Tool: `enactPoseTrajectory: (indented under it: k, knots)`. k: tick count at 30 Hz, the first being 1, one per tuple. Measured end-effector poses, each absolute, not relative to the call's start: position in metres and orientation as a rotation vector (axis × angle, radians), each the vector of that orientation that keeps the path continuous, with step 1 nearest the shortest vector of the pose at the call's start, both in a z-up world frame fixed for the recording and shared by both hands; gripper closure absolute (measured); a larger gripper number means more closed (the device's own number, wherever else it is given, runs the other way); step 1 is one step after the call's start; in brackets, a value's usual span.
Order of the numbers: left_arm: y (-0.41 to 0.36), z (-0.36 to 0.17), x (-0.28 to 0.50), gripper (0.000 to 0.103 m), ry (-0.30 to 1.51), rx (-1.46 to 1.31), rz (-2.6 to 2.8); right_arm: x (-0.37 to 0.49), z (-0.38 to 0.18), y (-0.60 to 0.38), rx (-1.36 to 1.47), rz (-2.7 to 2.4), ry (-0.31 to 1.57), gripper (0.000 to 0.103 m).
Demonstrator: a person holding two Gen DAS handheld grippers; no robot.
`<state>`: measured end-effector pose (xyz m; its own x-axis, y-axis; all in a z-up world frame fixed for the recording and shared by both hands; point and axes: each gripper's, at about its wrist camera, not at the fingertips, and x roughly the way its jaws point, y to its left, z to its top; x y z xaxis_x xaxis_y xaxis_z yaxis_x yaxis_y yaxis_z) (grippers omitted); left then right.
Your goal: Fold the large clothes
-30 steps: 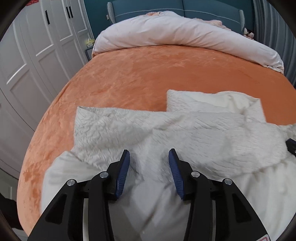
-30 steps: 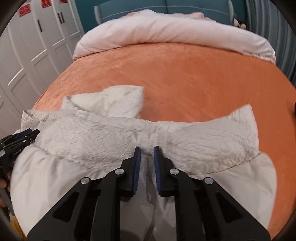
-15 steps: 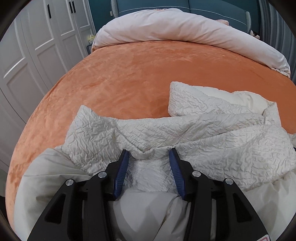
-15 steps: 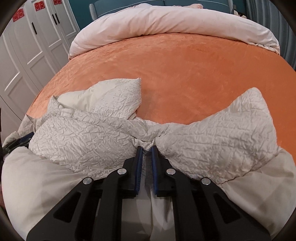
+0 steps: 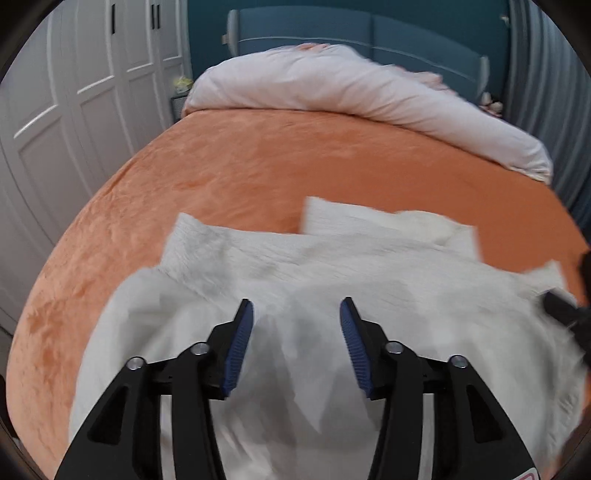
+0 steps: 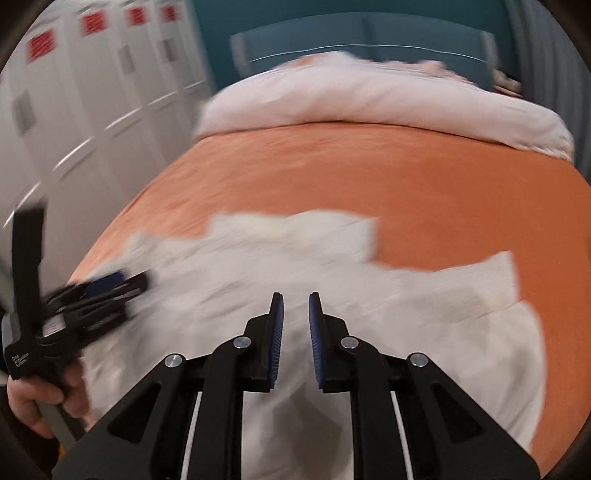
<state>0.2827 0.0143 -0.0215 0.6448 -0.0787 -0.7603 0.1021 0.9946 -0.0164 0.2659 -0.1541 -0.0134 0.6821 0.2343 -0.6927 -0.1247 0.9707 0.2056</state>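
A large cream crinkled garment (image 5: 332, 266) lies spread on the orange bedspread (image 5: 258, 166), its smooth lining toward me; it also shows in the right wrist view (image 6: 295, 258). My left gripper (image 5: 296, 314) is open and empty above the garment's near part. My right gripper (image 6: 296, 306) hovers over the garment with its jaws a little apart, and no cloth shows between them. The left gripper (image 6: 110, 288) also shows blurred at the left of the right wrist view, held by a hand. Both views are motion-blurred.
A rolled pale pink duvet (image 5: 351, 92) lies across the head of the bed before a blue headboard (image 5: 369, 33). White wardrobe doors (image 5: 74, 92) stand along the left. Bare orange bedspread (image 6: 406, 177) stretches beyond the garment.
Both grippers have lifted up and back off the garment. The right gripper's jaws have parted and let the cloth go. The bunched garment now lies flatter.
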Motion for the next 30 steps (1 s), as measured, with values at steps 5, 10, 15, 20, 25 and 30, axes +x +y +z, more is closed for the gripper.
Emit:
enactPoseTrajectory:
  k: [5, 10, 15, 20, 25, 30]
  knots:
    - [-0.013, -0.046, 0.254, 0.050, 0.880, 0.156, -0.125, 0.241, -0.052, -0.125, 0.032, 0.226, 0.863, 0.092]
    - [0.026, -0.050, 0.253, 0.035, 0.899, 0.098, -0.117, 0.221, -0.066, -0.208, 0.183, 0.107, 0.884, 0.094]
    - [0.060, -0.035, 0.252, 0.041, 0.879, 0.110, -0.067, 0.202, -0.071, -0.294, 0.307, -0.054, 0.901, 0.103]
    - [0.075, -0.006, 0.273, 0.041, 0.823, 0.114, 0.007, 0.222, -0.041, -0.305, 0.253, -0.105, 0.831, 0.103]
    - [0.085, -0.021, 0.325, 0.042, 0.876, 0.081, 0.051, 0.274, -0.045, -0.308, 0.257, -0.131, 0.819, 0.101]
    - [0.091, -0.054, 0.348, 0.042, 0.907, 0.114, 0.106, 0.299, -0.087, -0.318, 0.263, -0.166, 0.900, 0.103]
